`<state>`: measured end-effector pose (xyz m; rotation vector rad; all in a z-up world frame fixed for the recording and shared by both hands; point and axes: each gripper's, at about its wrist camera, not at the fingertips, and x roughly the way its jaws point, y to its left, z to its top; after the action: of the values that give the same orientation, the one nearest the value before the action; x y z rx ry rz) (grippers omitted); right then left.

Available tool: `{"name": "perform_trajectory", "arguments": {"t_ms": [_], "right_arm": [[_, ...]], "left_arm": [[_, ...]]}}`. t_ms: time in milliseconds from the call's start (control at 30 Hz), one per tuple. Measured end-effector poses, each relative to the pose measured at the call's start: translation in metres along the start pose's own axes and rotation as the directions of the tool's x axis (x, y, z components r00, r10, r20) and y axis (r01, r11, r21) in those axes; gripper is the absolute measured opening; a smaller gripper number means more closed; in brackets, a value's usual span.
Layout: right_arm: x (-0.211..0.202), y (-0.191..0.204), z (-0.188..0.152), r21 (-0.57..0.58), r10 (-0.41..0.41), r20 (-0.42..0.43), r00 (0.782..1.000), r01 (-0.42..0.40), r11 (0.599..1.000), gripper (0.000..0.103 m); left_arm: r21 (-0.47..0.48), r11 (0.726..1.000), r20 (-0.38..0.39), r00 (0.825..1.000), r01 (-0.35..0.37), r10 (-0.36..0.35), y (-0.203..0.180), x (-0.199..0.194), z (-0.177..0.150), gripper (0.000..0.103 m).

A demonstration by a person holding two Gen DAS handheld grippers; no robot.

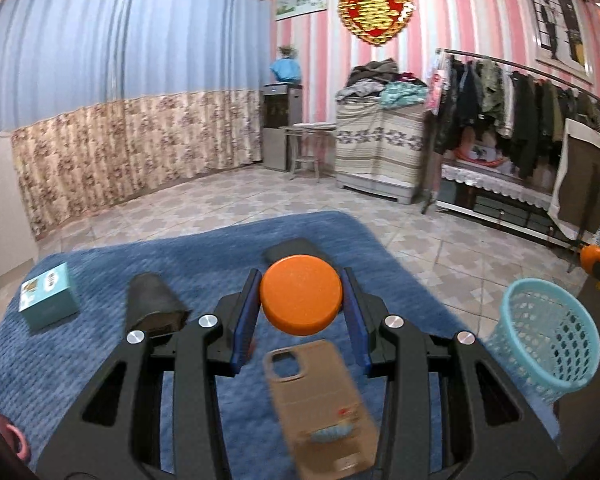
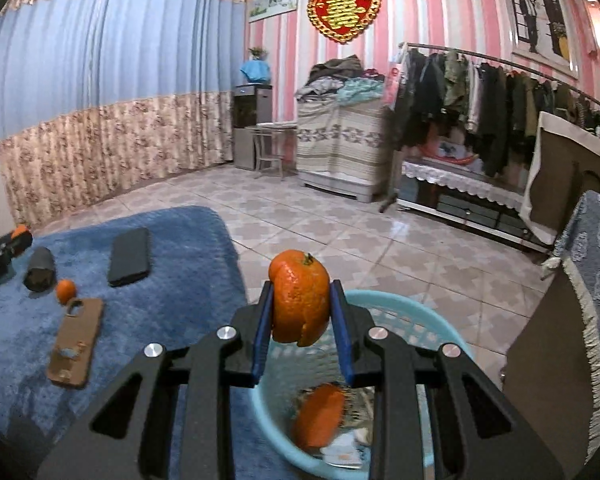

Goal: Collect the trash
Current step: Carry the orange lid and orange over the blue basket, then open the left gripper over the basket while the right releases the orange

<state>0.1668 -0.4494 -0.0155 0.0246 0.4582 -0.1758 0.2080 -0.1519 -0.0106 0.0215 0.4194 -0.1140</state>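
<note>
Currently on my rig — left gripper [image 1: 301, 296]: fingers clamped on a smooth orange ball [image 1: 301, 294], held above the blue blanket [image 1: 80, 360]. Below the fingers lies a tan phone case [image 1: 324, 408]; just beyond the tips, a dark phone [image 1: 294, 250]; off to the left, a dark roll [image 1: 154, 304] and a teal box [image 1: 48, 296].

Right gripper [image 2: 300, 312]: fingers narrow, gripping an orange peel [image 2: 299, 298] — directly over the light-blue basket [image 2: 416, 320]. Inside the basket, beneath the fingers, I see another orange piece [image 2: 320, 416] and some paper scraps.
</note>
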Motion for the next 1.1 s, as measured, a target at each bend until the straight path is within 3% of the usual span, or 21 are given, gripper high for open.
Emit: {"name": "perform_trajectory", "arguments": {"t_ms": [200, 433, 800, 1100], "right_arm": [[0.006, -0.039, -0.009, 0.05, -0.071, -0.026, 0.997, 0.073, 0.996, 0.028], [0.016, -0.085, -0.026, 0.12, -0.141, -0.078, 0.987, 0.149, 0.982, 0.028], [0.038, -0.112, -0.032, 0.191, -0.146, -0.097, 0.984, 0.163, 0.968, 0.028], [0.049, -0.133, -0.041, 0.267, -0.176, -0.112, 0.978, 0.2, 0.943, 0.028]], "left_arm": [[0.039, 0.996, 0.002, 0.997, 0.082, -0.082, -0.056, 0.008, 0.006, 0.039], [0.089, 0.976, -0.03, 0.98, 0.199, -0.197, -0.13, 0.022, -0.007, 0.039], [0.129, 0.926, -0.13, 0.932, 0.354, -0.338, -0.225, 0.053, -0.036, 0.039], [0.18, 0.885, -0.153, 0.901, 0.43, -0.406, -0.269, 0.068, -0.029, 0.039]]}}
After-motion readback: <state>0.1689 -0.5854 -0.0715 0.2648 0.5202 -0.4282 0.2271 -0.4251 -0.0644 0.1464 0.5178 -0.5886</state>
